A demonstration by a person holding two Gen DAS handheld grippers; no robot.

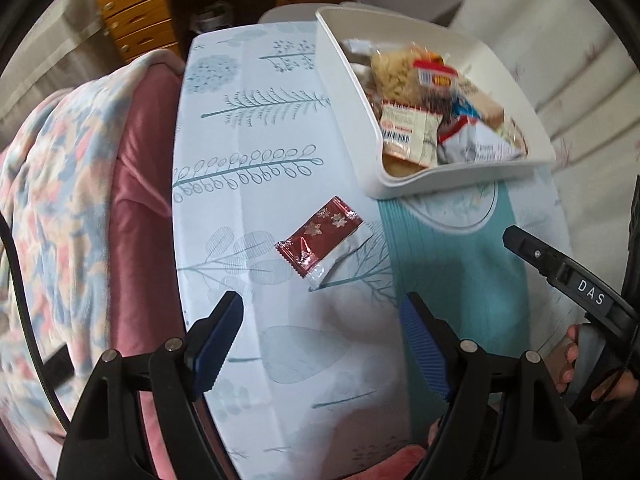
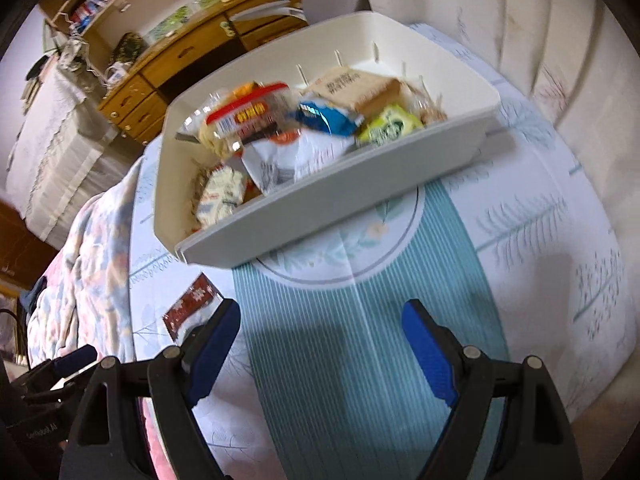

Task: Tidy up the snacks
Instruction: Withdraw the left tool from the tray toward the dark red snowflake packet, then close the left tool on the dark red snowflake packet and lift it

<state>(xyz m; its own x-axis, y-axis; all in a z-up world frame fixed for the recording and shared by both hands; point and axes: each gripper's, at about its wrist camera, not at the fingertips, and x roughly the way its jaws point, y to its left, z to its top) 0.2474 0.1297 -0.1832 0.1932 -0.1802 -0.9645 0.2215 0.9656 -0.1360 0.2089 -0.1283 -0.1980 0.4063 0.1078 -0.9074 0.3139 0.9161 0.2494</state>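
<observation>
A dark red snack packet with snowflakes (image 1: 320, 240) lies alone on the patterned tablecloth (image 1: 248, 128). My left gripper (image 1: 322, 304) hovers open just short of it, nothing between its blue pads. A white bin (image 1: 400, 184) holds several snack packets (image 1: 420, 120) at the upper right. In the right wrist view the same bin (image 2: 320, 216) sits ahead, and the red packet (image 2: 188, 308) peeks out beside the left finger. My right gripper (image 2: 320, 312) is open over the teal stripe of the cloth, empty. The right gripper's finger (image 1: 560, 268) shows in the left wrist view.
A bed with a floral blanket (image 1: 60, 200) and pink sheet borders the table's left side. Wooden drawers (image 1: 136, 20) and shelves (image 2: 132, 12) stand behind. A pale curtain or wall (image 2: 520, 40) lies to the right. A hand (image 1: 572, 360) grips the right tool.
</observation>
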